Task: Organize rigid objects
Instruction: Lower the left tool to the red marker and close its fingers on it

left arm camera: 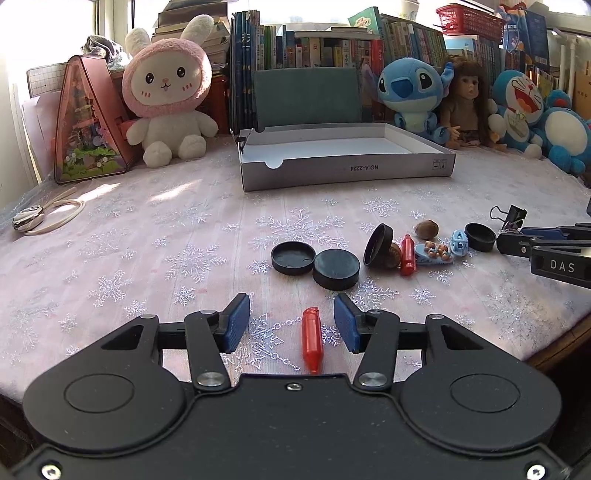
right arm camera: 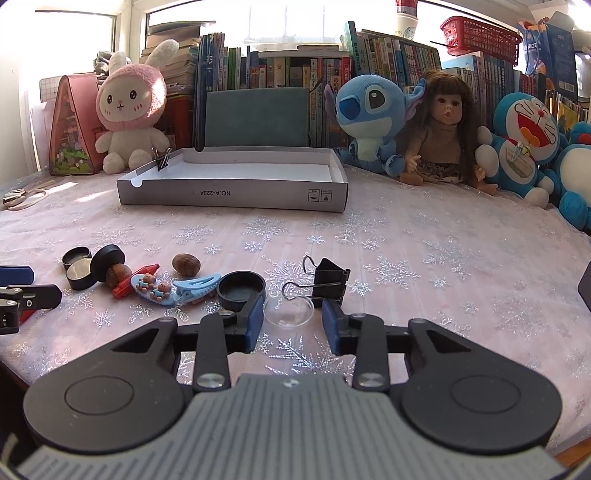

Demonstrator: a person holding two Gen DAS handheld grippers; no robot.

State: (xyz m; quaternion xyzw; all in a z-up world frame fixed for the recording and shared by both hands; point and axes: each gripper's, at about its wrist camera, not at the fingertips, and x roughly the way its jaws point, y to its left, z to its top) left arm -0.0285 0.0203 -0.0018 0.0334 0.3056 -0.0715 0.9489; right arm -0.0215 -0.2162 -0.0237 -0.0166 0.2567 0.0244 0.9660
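Room: books stand packed in a row along the back, with bright window light behind them and a red basket on top at the right.
Back row: pink rabbit plush, blue alien plush, doll and blue cat plush sit against the books; a triangular pink house model stands far left.
Surface: tabletop covered in pale pink cloth printed with silver snowflakes, sunlit at the left.
Box: shallow grey cardboard tray, white inside, open, near the back; one binder clip sits on its left wall.
Loose items: two black caps touching, a tilted cap against a nut, a red crayon-shaped piece, a bear hair clip, a blue hair clip, a walnut.
Left gripper: fingers apart, either side of a red crayon-shaped piece lying on the cloth; neither pad touches it.
Right gripper: fingers apart, around a clear shallow dish; contact cannot be told. A black binder clip lies just beyond, a black cap beside the left finger.
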